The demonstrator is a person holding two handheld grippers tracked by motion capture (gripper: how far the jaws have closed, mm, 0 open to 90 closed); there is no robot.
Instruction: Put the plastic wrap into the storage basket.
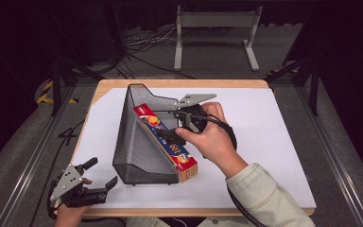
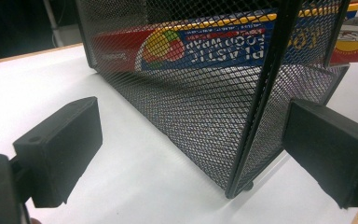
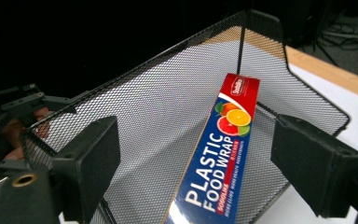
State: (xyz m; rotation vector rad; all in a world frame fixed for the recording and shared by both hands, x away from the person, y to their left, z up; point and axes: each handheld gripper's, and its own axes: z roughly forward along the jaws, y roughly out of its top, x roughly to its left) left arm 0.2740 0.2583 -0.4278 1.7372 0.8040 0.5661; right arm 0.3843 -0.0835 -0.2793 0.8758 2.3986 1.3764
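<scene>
We start with the plastic food wrap box (image 1: pixel 166 142), which lies inside the black mesh basket (image 1: pixel 139 142) near the middle of the table (image 1: pixel 264 127). In the high view its long axis runs from about eleven o'clock down to five o'clock, its near end poking out past the basket's open side. Our right gripper (image 1: pixel 177 132) hovers right over the box's middle, jaws apart and holding nothing; in the right gripper view the box (image 3: pixel 216 163) sits between and just beyond the two spread jaws, pointing away toward one o'clock. Our left gripper (image 1: pixel 101 179) waits at the table's near-left corner, at about eight o'clock from the basket, jaws also spread and empty, looking at the mesh wall (image 2: pixel 205 116) from outside. We judge the right hand the nearer one for any grasp across the box's narrow width.
</scene>
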